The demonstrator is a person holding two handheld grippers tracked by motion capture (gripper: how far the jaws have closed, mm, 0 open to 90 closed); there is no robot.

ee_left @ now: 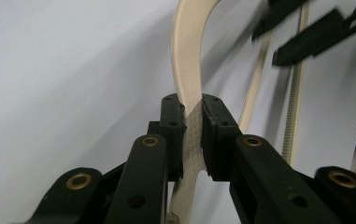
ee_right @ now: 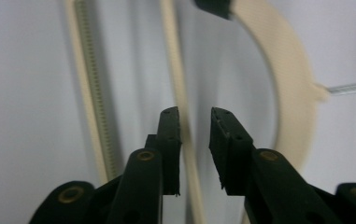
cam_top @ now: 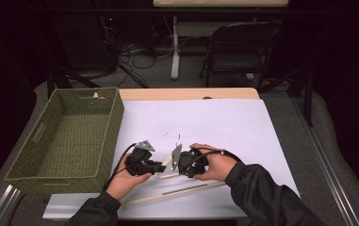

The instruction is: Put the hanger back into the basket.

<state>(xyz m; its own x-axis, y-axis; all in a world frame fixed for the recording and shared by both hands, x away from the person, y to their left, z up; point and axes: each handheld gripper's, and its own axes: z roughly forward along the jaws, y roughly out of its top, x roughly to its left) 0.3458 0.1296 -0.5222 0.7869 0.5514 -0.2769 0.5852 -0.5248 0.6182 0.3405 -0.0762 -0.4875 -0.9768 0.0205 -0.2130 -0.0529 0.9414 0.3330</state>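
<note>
High view down over the table (cam_top: 224, 122); both gripper views close, seemingly sharing the hanger (ee_left: 188, 88).

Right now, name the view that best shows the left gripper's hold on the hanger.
The left gripper view: the left gripper is shut on the hanger. The high view shows that hold small. The right gripper view shows the hanger's curve and a dark jaw tip at the top edge.

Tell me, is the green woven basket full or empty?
Empty: the green woven basket shows only its bare woven floor in the high view.
</note>
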